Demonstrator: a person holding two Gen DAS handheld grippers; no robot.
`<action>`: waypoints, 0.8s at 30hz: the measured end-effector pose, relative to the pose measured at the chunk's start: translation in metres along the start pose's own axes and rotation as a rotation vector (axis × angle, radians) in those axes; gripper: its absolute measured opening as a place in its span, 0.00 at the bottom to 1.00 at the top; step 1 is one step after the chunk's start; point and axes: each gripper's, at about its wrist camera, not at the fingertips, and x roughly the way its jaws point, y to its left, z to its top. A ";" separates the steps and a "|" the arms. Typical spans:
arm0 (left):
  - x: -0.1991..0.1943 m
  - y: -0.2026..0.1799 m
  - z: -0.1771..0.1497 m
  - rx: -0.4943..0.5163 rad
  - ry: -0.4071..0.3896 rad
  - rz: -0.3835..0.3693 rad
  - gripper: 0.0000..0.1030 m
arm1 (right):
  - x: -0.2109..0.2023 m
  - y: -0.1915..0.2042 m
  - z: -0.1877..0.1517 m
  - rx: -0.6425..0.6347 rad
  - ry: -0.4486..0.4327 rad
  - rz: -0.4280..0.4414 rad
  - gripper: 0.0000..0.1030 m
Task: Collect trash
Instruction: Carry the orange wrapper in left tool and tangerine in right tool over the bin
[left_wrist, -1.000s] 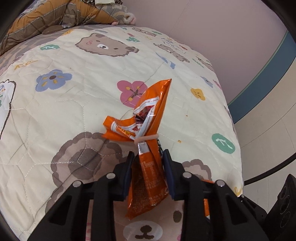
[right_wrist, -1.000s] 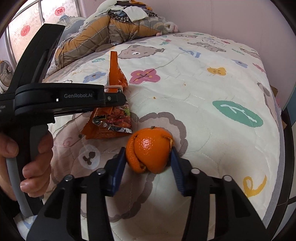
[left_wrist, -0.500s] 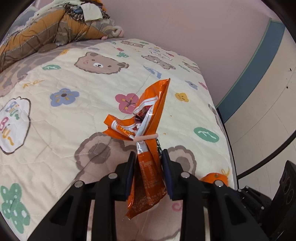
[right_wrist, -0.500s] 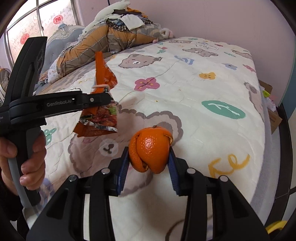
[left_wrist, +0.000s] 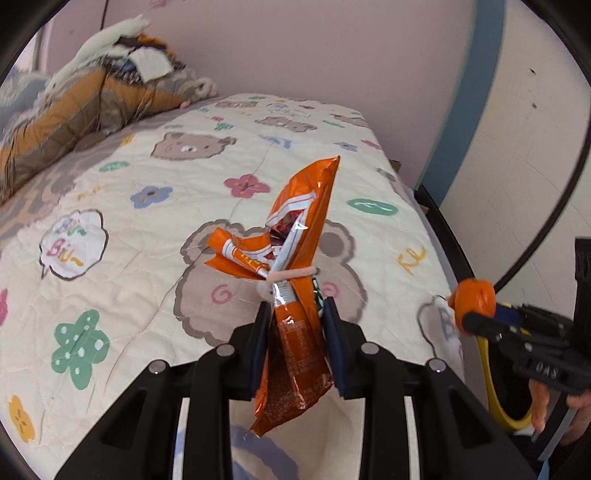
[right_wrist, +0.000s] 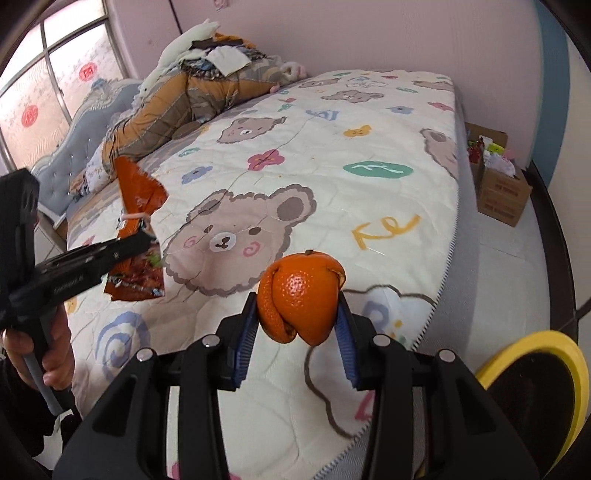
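Note:
My left gripper (left_wrist: 295, 314) is shut on an orange snack bag (left_wrist: 295, 258) tied with a rubber band, held above the bed. The bag also shows in the right wrist view (right_wrist: 136, 206), pinched in the left gripper (right_wrist: 142, 236). My right gripper (right_wrist: 297, 314) is shut on an orange peel (right_wrist: 301, 295) and holds it above the bed's near corner. The peel also shows at the right of the left wrist view (left_wrist: 474, 299), in the right gripper (left_wrist: 469, 317).
The bed has a cream quilt (right_wrist: 332, 155) with bears and flowers. A heap of bedding and clothes (right_wrist: 184, 85) lies at its head. A yellow-rimmed bin (right_wrist: 535, 387) stands on the floor at lower right. Cardboard boxes (right_wrist: 498, 184) sit by the wall.
Both grippers have lifted and drawn back from the bed with their loads. The yellow bin has come into the right wrist view.

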 end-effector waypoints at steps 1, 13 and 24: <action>-0.006 -0.007 -0.001 0.016 -0.008 -0.005 0.26 | -0.006 -0.002 -0.002 0.006 -0.009 -0.003 0.37; -0.047 -0.100 -0.009 0.159 -0.039 -0.156 0.26 | -0.093 -0.034 -0.025 0.081 -0.113 -0.056 0.37; -0.038 -0.174 -0.013 0.242 -0.006 -0.247 0.26 | -0.159 -0.090 -0.053 0.161 -0.187 -0.181 0.37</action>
